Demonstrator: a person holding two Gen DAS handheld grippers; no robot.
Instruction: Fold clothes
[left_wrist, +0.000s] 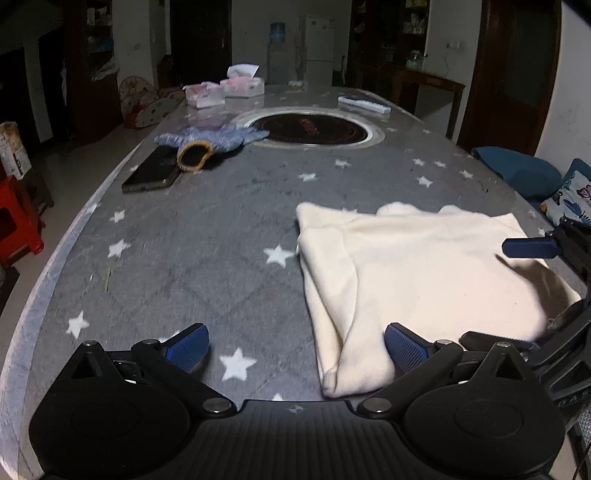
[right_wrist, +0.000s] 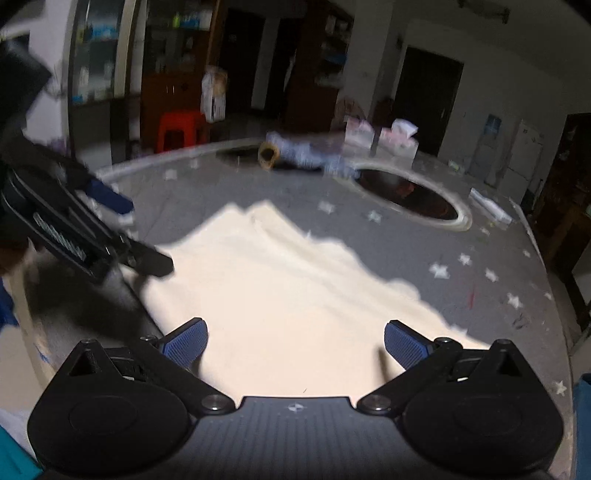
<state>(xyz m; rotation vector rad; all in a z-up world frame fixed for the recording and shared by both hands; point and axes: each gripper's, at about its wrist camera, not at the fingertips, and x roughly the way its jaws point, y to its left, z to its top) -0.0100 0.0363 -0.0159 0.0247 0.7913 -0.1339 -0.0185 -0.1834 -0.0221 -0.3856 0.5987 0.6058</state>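
Left wrist view: left gripper (left_wrist: 296, 349) with blue-padded jaws spread wide, nothing between them, hovering over the near edge of a grey star-printed tablecloth (left_wrist: 207, 236). Just beside the right pad, near corner of a cream folded fabric garment (left_wrist: 417, 266), lying flat on the right part of the table, long axis running from the near corner away and to the right, folded edge facing left. At the garment's far right edge, right gripper (left_wrist: 532, 248), one blue finger showing there.

Right wrist view: right gripper's jaws likewise wide apart and empty, held above the same cream garment (right_wrist: 288, 280), which fills the middle of the blurred frame; left gripper (right_wrist: 110, 201) at the garment's left edge.

Farther out, left wrist view: black flat phone (left_wrist: 152, 171) with a blue-grey knitted glove (left_wrist: 210, 142) with tan cuff partly over it, round dark recessed hob (left_wrist: 312, 129) set in the table, pink-and-white tissue packs (left_wrist: 225, 90) behind, a sheet sticking up from one; contents otherwise unclear.
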